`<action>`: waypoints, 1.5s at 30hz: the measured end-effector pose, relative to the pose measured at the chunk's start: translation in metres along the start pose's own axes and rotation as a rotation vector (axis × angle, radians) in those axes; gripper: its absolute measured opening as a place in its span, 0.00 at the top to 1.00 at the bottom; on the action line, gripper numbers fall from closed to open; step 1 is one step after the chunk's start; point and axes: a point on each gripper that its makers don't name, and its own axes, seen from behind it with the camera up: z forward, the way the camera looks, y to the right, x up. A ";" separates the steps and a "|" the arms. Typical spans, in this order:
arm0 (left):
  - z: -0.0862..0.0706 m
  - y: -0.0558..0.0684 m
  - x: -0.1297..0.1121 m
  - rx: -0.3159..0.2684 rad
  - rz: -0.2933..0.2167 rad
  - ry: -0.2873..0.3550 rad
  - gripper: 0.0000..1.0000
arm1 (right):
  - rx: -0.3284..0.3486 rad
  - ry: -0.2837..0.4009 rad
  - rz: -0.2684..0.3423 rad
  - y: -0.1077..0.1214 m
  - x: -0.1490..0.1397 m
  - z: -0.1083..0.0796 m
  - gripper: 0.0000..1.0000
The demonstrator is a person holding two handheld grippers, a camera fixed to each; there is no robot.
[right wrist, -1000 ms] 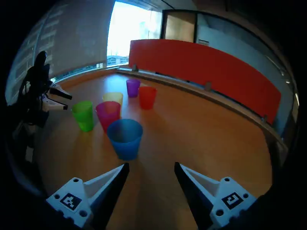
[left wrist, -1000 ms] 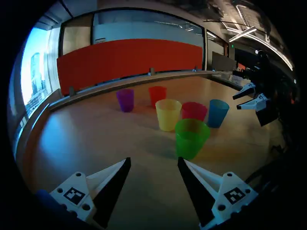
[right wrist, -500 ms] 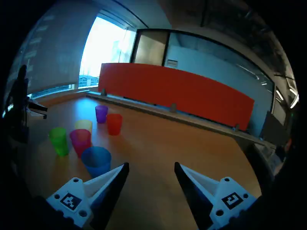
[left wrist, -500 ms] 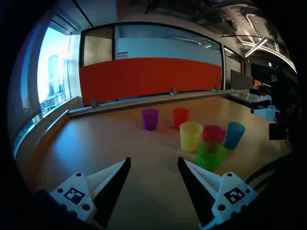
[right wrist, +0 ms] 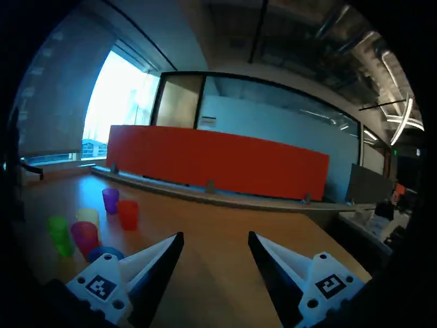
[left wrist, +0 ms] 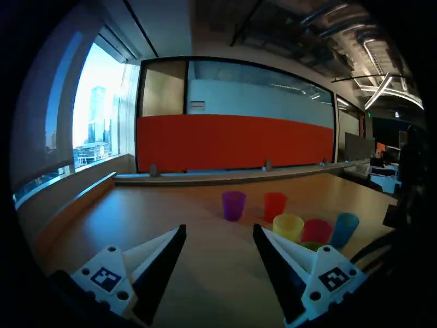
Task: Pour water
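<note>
Cups (left wrist: 288, 227) stand clustered on the wooden table (left wrist: 164, 205), ahead and right of the left gripper (left wrist: 219, 227), and near left of the right gripper (right wrist: 215, 234). Both grippers' fingers are spread wide, holding nothing, above the table.

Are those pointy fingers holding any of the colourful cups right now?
Nothing is held. The left gripper and the right gripper are both open, and only the bare wooden table shows through each gap.
</note>
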 end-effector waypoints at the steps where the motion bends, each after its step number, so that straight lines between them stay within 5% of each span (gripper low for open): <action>1: 0.001 -0.001 0.002 0.004 -0.005 0.010 0.10 | -0.011 0.014 0.012 0.003 0.002 0.000 0.09; 14: 0.010 -0.016 0.022 0.069 -0.048 0.118 0.10 | -0.128 0.109 0.120 0.034 0.007 0.002 0.09; 20: 0.012 -0.018 0.028 0.074 -0.017 0.144 0.10 | -0.144 0.114 0.142 0.042 0.007 0.003 0.09; 33: 0.012 -0.028 0.037 0.164 -0.017 0.217 0.10 | -0.152 0.069 0.142 0.043 -0.003 0.003 0.09; 45: 0.019 -0.036 0.019 0.248 0.027 0.219 0.10 | -0.186 0.050 0.154 0.040 0.007 0.000 0.01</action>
